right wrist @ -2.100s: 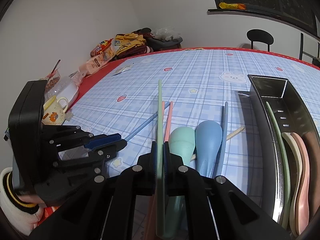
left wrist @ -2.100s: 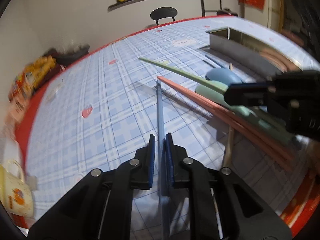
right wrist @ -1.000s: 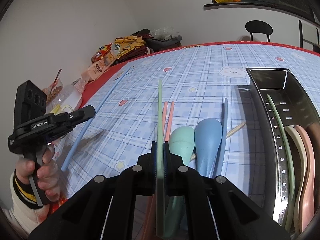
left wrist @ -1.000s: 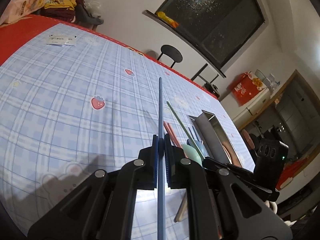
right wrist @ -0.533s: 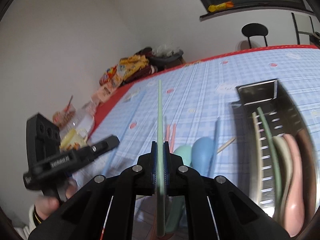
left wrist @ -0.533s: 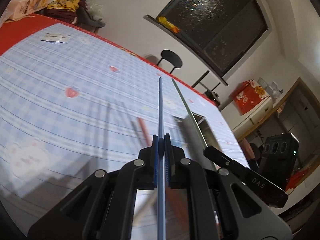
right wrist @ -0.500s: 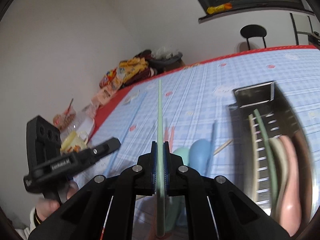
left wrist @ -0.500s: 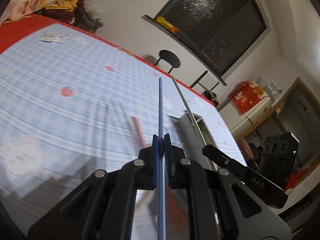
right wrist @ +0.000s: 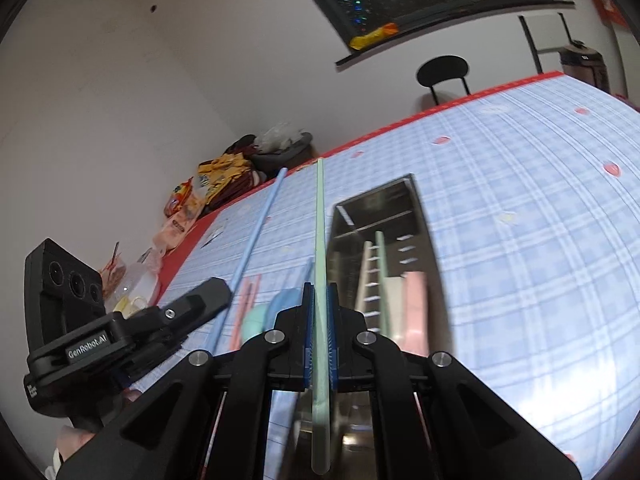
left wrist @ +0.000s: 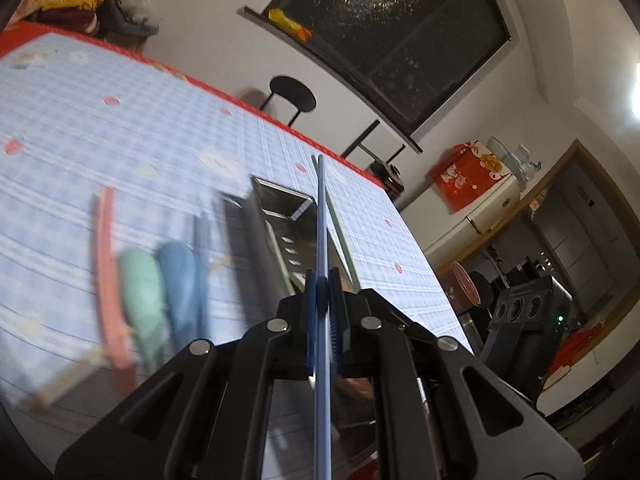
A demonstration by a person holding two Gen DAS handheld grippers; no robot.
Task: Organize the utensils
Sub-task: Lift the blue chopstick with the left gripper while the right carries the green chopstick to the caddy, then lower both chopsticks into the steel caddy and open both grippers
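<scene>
**Claws carry two chopsticks toward the tray**

The left claw (left wrist: 322,300) is clamped on a blue chopstick (left wrist: 321,240); the right claw (right wrist: 319,312) is clamped on a green chopstick (right wrist: 320,240). The metal tray (right wrist: 420,216) lies just ahead and below. Both sticks jut far past the pads, so they could cross, strike the tray's rim, or pivot loose.

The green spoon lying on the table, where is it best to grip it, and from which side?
Grip the green spoon by its narrow handle end, the end nearer the camera, coming from above with the claw across the handle. The broad bowl looks too wide, and the pink chopsticks and the blue spoon lie close on either side.
</scene>
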